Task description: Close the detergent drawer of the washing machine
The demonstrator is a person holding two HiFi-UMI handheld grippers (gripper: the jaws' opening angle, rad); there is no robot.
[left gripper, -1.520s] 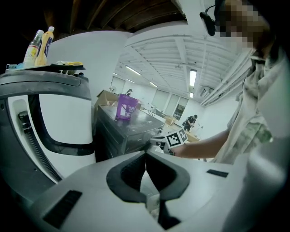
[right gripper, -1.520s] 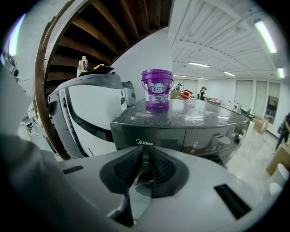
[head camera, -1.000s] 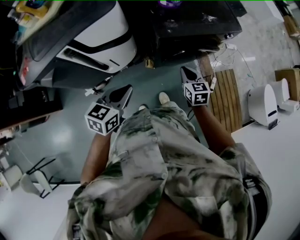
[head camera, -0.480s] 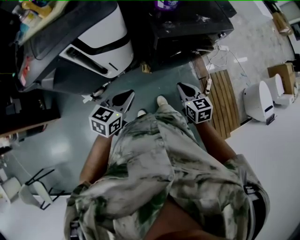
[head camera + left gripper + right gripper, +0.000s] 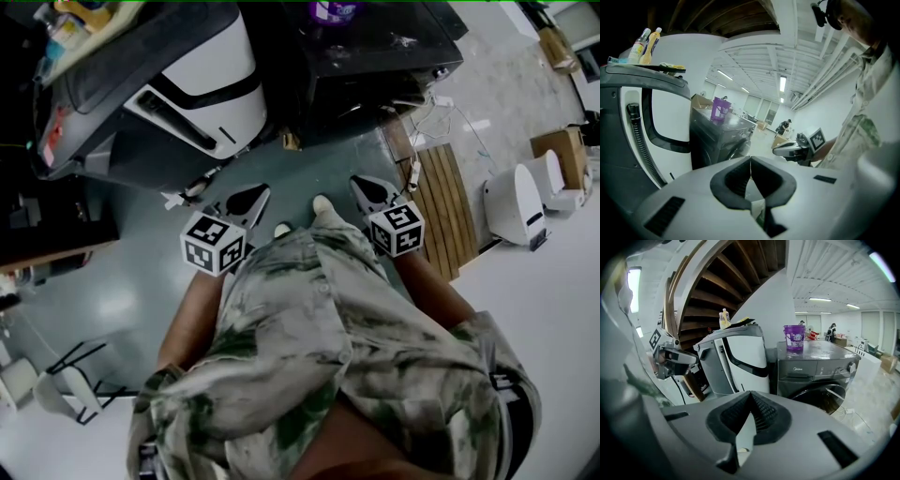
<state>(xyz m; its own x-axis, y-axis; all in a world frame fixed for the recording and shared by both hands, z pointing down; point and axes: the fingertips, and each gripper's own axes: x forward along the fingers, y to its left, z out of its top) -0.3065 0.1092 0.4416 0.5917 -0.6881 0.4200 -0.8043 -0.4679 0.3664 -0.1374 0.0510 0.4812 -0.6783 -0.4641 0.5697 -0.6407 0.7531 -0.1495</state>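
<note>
**Detergent drawer.** The dark grey rectangular detergent drawer [image 5: 797, 369] sits at the upper left of the front panel of the dark grey front-loading washing machine [image 5: 820, 380]. In the right gripper view the drawer face appears flush with that panel. A round control knob [image 5: 853, 367] is at the panel's far end, and the round glass door [image 5: 825, 397] is below. A translucent purple plastic tub [image 5: 794, 337] stands on the machine top. A tall white appliance with black trim [image 5: 740, 359] stands just beside the machine.

**Markings.** The drawer face carries the word "Midea". The tub has a label, but its print is too small to read.

**Claws.** The left claw [image 5: 750, 161] is closed, its tips meeting, with nothing between the ribbed pads [image 5: 736, 178]. The right claw [image 5: 750, 394] is likewise closed and empty. In the head view both claws hang in front of the person's camouflage-pattern shirt [image 5: 309, 347], over the teal floor [image 5: 122, 281]. They are well apart from the washing machine and touch nothing.
</note>
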